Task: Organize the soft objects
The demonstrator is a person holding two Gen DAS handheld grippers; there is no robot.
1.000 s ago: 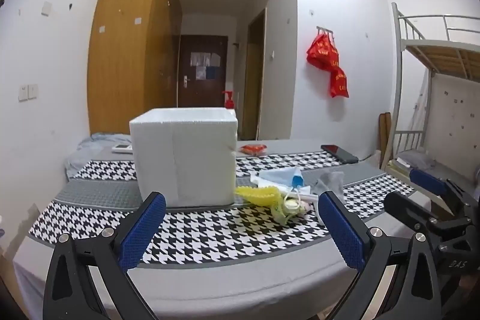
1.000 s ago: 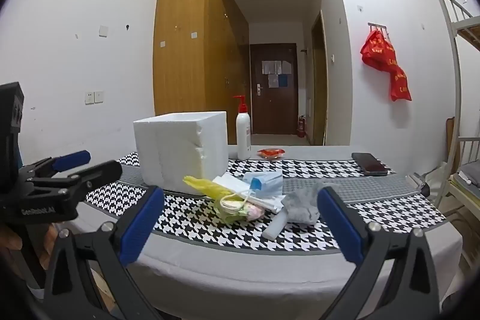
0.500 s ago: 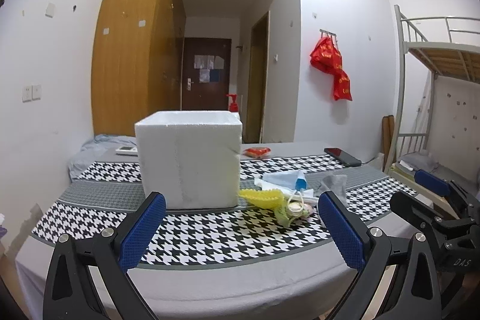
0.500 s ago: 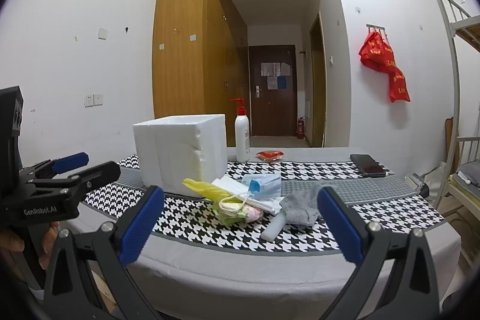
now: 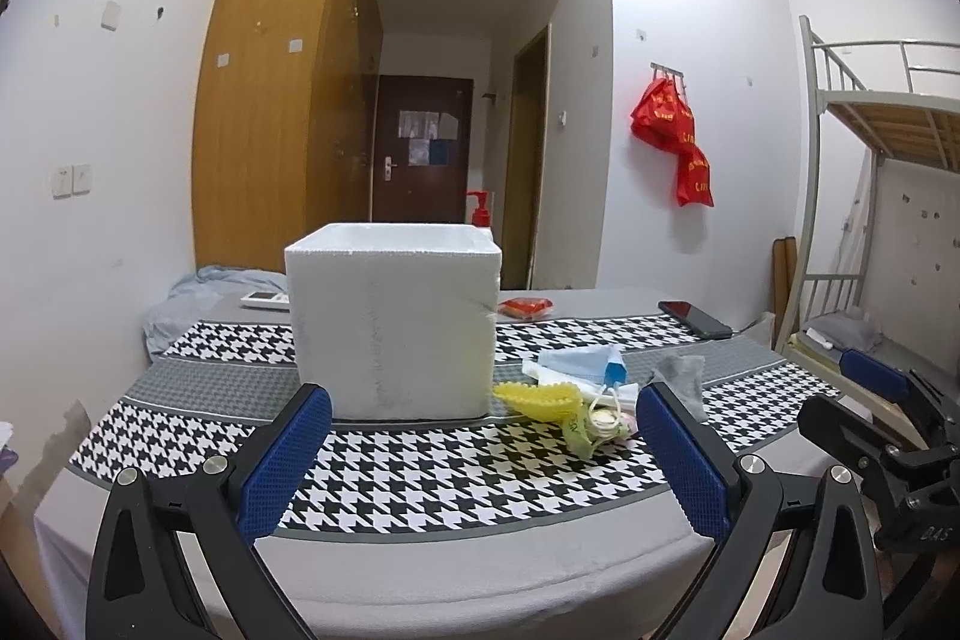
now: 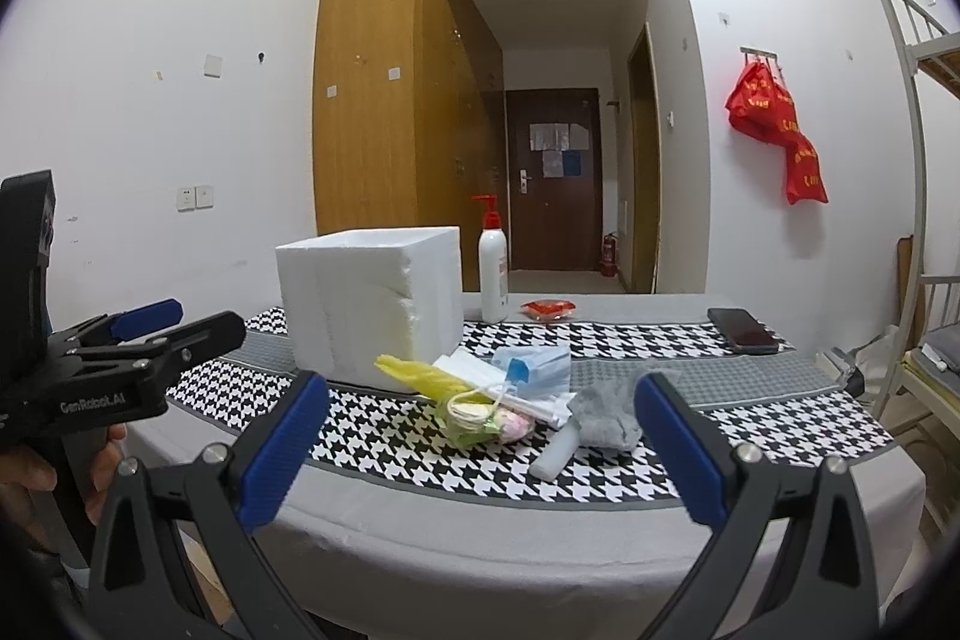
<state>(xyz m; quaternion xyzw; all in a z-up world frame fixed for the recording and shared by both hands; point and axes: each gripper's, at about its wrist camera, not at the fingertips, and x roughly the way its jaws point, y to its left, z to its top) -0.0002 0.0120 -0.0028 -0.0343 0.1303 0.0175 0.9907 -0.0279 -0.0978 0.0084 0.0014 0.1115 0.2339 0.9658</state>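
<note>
A white foam box (image 5: 393, 325) (image 6: 372, 304) stands open-topped on the houndstooth table. Right of it lies a pile of soft things: a yellow piece (image 5: 537, 394) (image 6: 420, 376), a blue face mask (image 5: 579, 361) (image 6: 534, 364), a green pouch with pale contents (image 6: 480, 415) and a grey sock (image 6: 606, 412) (image 5: 681, 376). My left gripper (image 5: 480, 454) is open and empty, short of the table's front edge, facing the box. My right gripper (image 6: 480, 445) is open and empty, facing the pile. Each gripper shows in the other's view, the right (image 5: 870, 400) and the left (image 6: 156, 331).
A pump bottle (image 6: 493, 274), a red packet (image 6: 547, 307) and a black phone (image 6: 744, 331) lie at the table's back. A white tube (image 6: 555, 454) lies beside the sock. A remote (image 5: 264, 301) and blue cloth sit back left. A bunk bed (image 5: 888, 172) stands right.
Both views have tilted slightly upward and pulled back a little; the table sits lower in frame. Nothing on the table has moved and both grippers stay open.
</note>
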